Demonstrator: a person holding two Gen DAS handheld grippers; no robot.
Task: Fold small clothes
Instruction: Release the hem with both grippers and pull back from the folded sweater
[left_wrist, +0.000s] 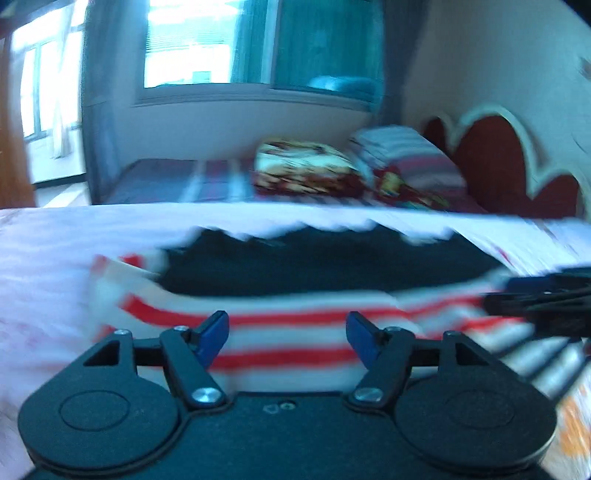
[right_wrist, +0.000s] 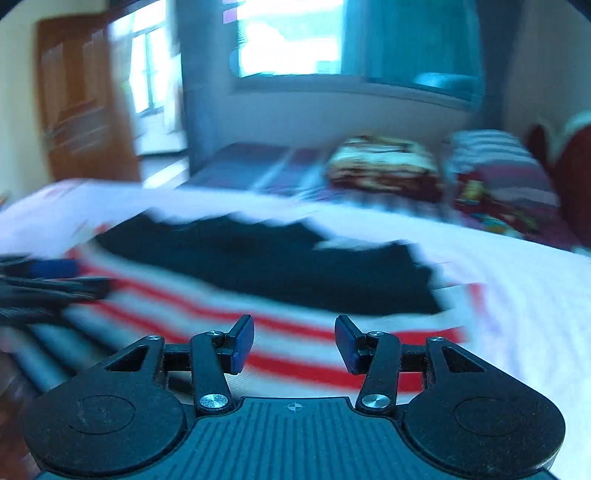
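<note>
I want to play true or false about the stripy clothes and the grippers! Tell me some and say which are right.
1. The garment has red and white stripes. True.
2. The left gripper is shut on the cloth. False: it is open, holding nothing.
3. The right gripper is open. True.
4. The garment's dark part is yellow. False: it is dark navy or black.
5. A folded blanket lies on the bed behind. True.
</note>
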